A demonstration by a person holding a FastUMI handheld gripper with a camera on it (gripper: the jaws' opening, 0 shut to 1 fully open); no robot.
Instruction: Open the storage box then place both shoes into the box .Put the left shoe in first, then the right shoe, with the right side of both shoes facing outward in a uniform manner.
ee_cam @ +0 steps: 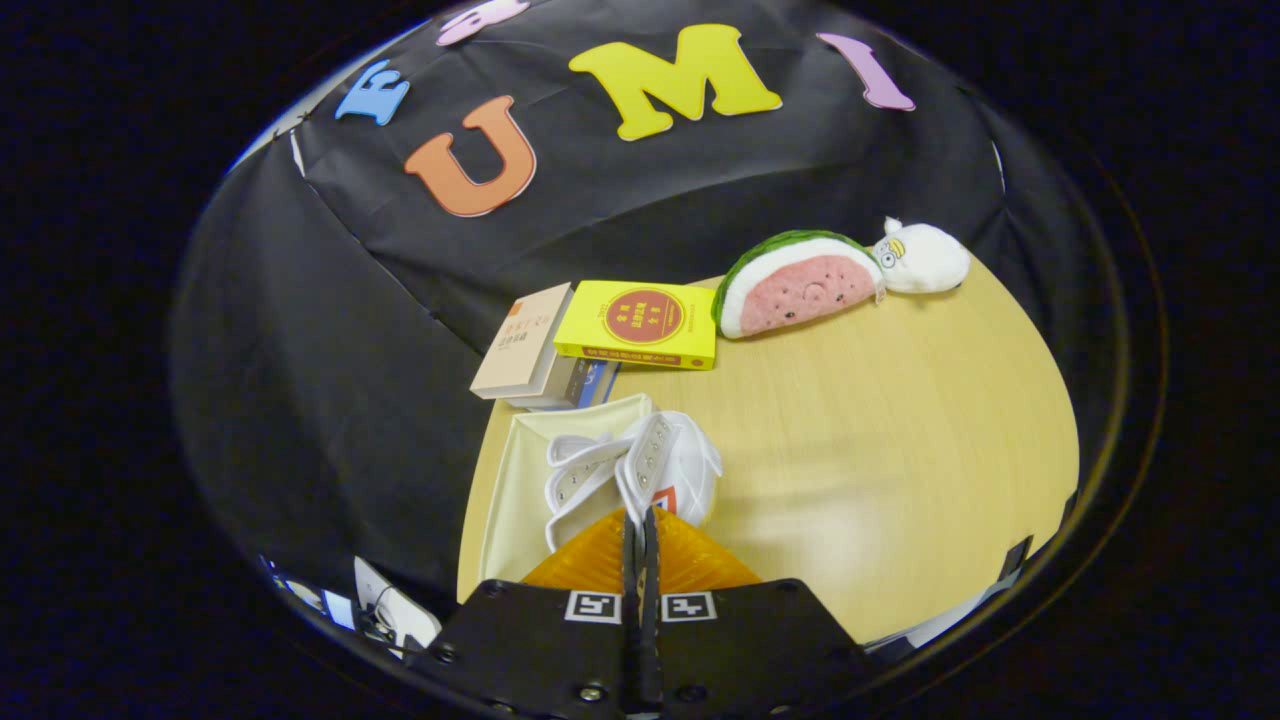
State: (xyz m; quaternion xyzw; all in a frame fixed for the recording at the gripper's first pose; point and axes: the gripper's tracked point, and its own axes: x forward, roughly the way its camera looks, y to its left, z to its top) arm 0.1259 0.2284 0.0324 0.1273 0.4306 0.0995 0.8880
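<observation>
Two white shoes (640, 470) lie at the lower middle of the frame, at the near edge of a pale wooden table (900, 440), resting on a cream storage box (515, 480) just ahead of the gripper (640, 530), whose fingers are pressed together on nothing. Toward the upper middle, near the black cloth wall (330, 400), sit a yellow book (640, 322), a beige book (522, 342) and a watermelon plush (795, 285) touching a white plush (925, 258).

A pale wooden table (900, 420) with a soft glare stands against the booth's black cloth wall (330, 330).
</observation>
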